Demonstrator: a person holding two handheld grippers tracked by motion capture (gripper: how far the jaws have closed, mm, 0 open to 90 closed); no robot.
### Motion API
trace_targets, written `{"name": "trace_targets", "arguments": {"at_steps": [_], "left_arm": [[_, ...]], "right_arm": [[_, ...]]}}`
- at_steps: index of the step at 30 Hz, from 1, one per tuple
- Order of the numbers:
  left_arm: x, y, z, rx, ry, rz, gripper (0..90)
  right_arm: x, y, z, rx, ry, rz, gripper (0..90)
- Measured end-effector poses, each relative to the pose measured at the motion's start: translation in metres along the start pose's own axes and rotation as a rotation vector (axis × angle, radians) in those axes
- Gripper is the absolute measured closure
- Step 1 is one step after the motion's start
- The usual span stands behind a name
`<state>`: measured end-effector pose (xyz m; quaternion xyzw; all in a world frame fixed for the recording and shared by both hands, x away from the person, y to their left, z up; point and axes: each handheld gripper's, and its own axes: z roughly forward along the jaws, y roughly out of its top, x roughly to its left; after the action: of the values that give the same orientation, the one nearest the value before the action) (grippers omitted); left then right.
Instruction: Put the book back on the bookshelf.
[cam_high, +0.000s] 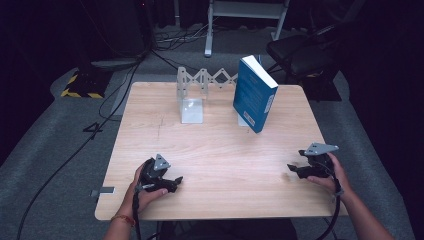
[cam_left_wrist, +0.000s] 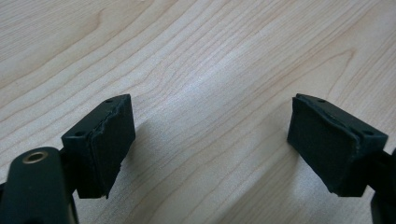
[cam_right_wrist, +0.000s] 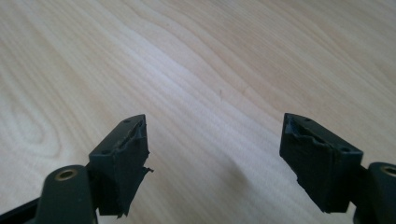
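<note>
Both hands sit low at the near edge of the desk (cam_high: 210, 150), one on each side. The left gripper (cam_high: 176, 180) rests near the front left corner, its jaws pointing toward the middle of the desk, spread wide with nothing between them; in the left gripper view its two black pads (cam_left_wrist: 108, 140) hang over bare wood grain. The right gripper (cam_high: 292, 169) is near the front right edge, pointing left toward the middle, jaws wide too and empty; the right gripper view has the same picture, pads (cam_right_wrist: 125, 158) apart above plain desk.

Up at the far side stands a blue book (cam_high: 254, 94), upright and leaning a little, well apart from both grippers. To its left, a clear plastic stand (cam_high: 191, 109) sits on the wood, and behind it a white zigzag rack (cam_high: 205, 79) runs along the far edge toward the book.
</note>
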<state>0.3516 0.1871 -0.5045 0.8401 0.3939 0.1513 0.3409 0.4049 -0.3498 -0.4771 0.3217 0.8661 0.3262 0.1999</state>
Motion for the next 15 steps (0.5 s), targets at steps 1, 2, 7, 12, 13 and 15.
{"name": "trace_targets", "arguments": {"at_steps": [1,2,7,12,13,15], "left_arm": [[0.000,0.000,0.000,0.000,0.000,0.000,15.4],[0.000,0.000,0.000,0.001,0.000,0.000,15.3],[0.000,0.000,0.000,0.003,0.000,-0.001,15.3],[0.000,0.000,0.000,0.003,0.000,-0.002,15.3],[0.000,0.000,0.000,0.003,0.000,-0.002,15.3],[0.000,0.000,0.000,0.003,0.000,-0.002,15.3]], "right_arm": [[0.000,-0.004,-0.002,-0.002,0.004,0.004,24.3],[-0.001,-0.007,-0.004,-0.006,0.006,0.009,24.3],[-0.004,-0.025,-0.012,-0.023,0.016,0.041,24.0],[-0.007,-0.037,-0.019,-0.031,0.014,0.083,23.7],[-0.007,-0.040,-0.020,-0.033,0.011,0.093,23.6],[-0.009,-0.048,-0.024,-0.039,0.003,0.117,23.2]]}}
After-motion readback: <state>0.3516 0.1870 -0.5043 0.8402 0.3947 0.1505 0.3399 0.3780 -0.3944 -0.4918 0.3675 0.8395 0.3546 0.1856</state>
